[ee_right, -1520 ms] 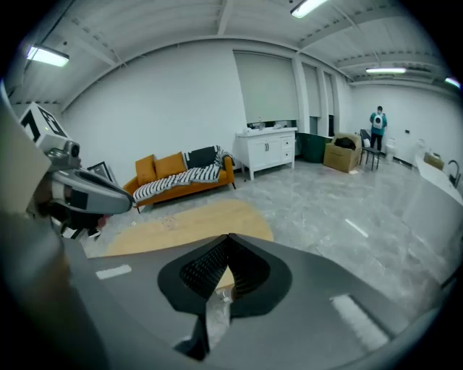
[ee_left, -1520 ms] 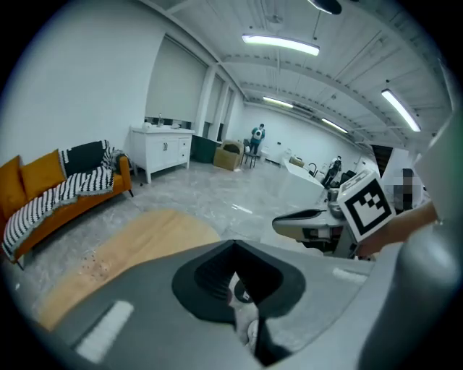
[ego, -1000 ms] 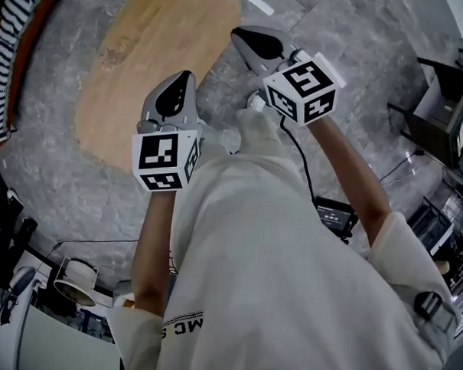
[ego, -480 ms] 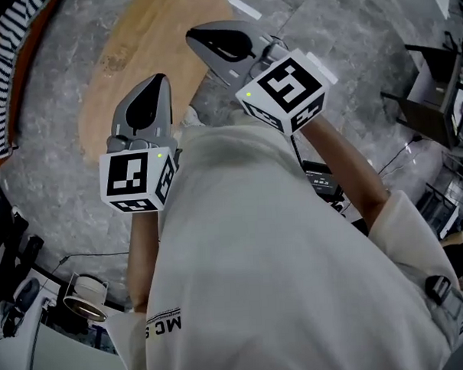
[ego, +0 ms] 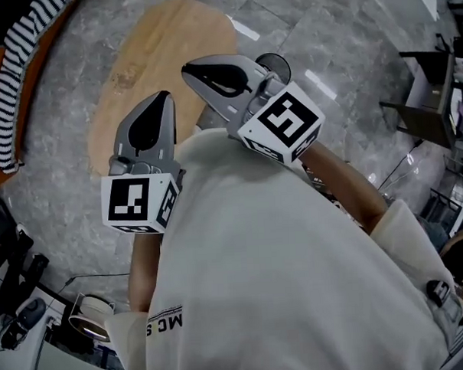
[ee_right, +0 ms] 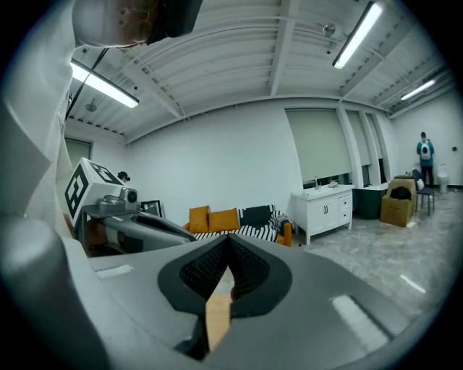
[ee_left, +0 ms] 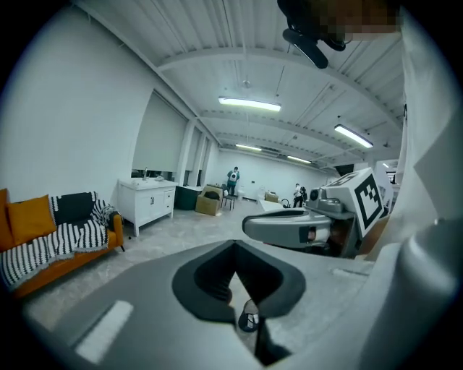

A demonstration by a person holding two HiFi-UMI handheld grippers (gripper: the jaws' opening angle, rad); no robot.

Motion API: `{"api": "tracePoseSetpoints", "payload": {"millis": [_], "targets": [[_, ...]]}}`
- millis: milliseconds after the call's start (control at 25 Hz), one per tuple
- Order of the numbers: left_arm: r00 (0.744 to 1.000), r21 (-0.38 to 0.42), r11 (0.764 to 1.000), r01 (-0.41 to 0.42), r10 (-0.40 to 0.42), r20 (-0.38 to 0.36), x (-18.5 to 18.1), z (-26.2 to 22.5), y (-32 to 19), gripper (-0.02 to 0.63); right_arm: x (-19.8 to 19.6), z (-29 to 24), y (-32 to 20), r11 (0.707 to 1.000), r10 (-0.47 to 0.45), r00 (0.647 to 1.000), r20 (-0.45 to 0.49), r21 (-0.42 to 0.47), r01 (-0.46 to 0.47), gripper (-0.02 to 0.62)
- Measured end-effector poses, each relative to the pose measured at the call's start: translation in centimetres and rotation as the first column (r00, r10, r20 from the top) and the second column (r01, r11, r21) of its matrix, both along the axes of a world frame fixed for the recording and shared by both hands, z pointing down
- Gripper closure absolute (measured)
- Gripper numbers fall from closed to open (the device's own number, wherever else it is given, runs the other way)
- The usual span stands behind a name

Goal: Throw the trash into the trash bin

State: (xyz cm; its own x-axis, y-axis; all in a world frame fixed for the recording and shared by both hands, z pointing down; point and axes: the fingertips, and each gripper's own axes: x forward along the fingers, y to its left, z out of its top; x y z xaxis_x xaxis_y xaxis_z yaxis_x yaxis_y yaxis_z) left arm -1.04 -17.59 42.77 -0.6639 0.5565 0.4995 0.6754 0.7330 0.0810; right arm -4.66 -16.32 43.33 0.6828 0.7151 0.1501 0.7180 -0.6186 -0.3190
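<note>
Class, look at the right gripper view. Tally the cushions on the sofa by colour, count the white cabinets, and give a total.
Orange cushions: 2
Black cushions: 1
White cabinets: 1
Total: 4

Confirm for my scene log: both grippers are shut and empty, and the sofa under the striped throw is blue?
Not blue: the left gripper view shows the sofa orange under the striped throw. The left gripper and right gripper are indeed shut and empty.
</note>
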Motion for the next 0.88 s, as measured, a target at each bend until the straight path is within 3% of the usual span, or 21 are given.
{"api": "tracePoseSetpoints", "payload": {"millis": [120, 480, 600, 760, 880], "targets": [[1.000, -0.009, 1.000, 0.016, -0.016, 0.012, 0.5, -0.1, -0.2, 0.606, 0.5, 0.3, -1.3, 1.000, -0.013, 1.000, 0.006, 0.017, 0.013, 0.574], [0.996, -0.018, 0.996, 0.083, -0.083, 0.026, 2.3, -0.8, -0.8, 0.606, 1.6, 1.1, -3.7, 0.994, 0.095, 0.994, -0.046, 0.064, -0.092, 0.574], [0.999, 0.008, 0.999, 0.036, -0.036, 0.013, 1.9, 0.2, -1.3, 0.606, 1.9, 1.4, -4.1, 0.992, 0.091, 0.992, -0.089, 0.091, -0.083, 0.574], [0.999, 0.036, 0.998, -0.048, 0.048, 0.013, 1.4, 0.8, -2.5, 0.606, 3.8, 2.0, -4.6, 0.989, 0.022, 0.984, -0.176, 0.148, 0.005, 0.574], [0.998, 0.033, 0.997, -0.066, 0.066, 0.001, 1.2, 0.5, -3.1, 0.606, 4.6, 2.0, -5.1, 0.987, -0.007, 0.984, -0.178, 0.157, 0.035, 0.575]]}}
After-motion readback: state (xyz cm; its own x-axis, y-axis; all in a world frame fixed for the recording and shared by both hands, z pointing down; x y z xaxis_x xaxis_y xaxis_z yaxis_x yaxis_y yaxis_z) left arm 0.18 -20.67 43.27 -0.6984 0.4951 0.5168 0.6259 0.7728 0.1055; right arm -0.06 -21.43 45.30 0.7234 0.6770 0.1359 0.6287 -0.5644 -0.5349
